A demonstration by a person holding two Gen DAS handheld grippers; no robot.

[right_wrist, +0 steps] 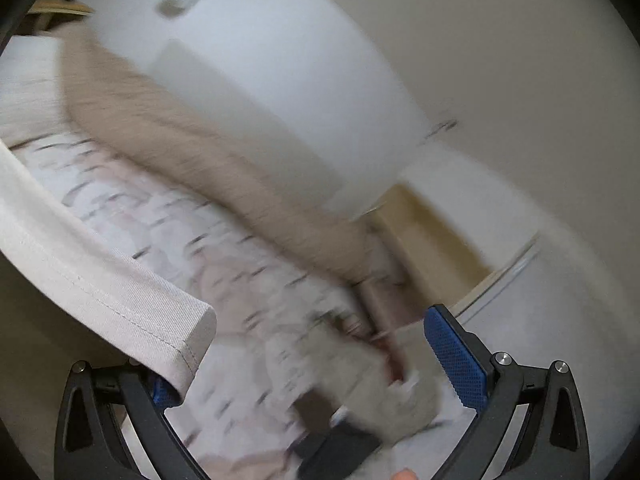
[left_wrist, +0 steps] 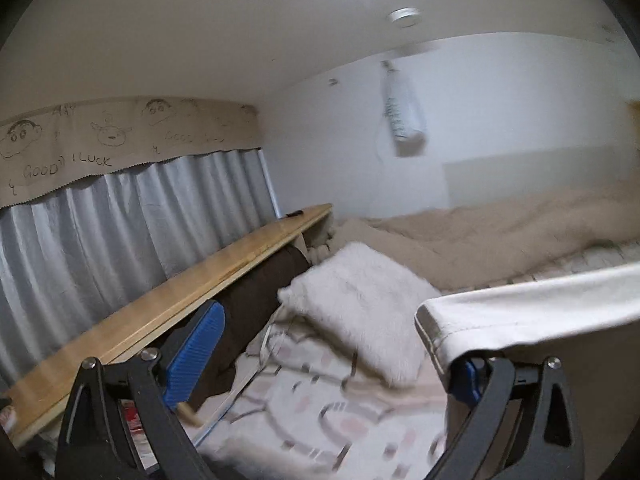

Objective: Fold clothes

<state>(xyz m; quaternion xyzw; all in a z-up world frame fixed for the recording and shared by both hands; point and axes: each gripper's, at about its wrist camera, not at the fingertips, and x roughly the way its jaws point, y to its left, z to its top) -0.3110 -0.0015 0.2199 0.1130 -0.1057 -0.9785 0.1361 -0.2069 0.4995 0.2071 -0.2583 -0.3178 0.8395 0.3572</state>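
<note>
A white garment with a stitched hem hangs stretched in the air between my two grippers, above the bed. In the left wrist view its corner drapes over the right finger of my left gripper, whose jaws stand wide apart; the left blue pad is bare. In the right wrist view the same garment drapes over the left finger of my right gripper; its jaws are wide apart too, and the right blue pad is bare. That view is motion-blurred.
Below lies a patterned bedsheet with a fluffy white pillow and a beige blanket along the wall. A wooden shelf board and grey curtain run on the left. A dark object lies on the sheet.
</note>
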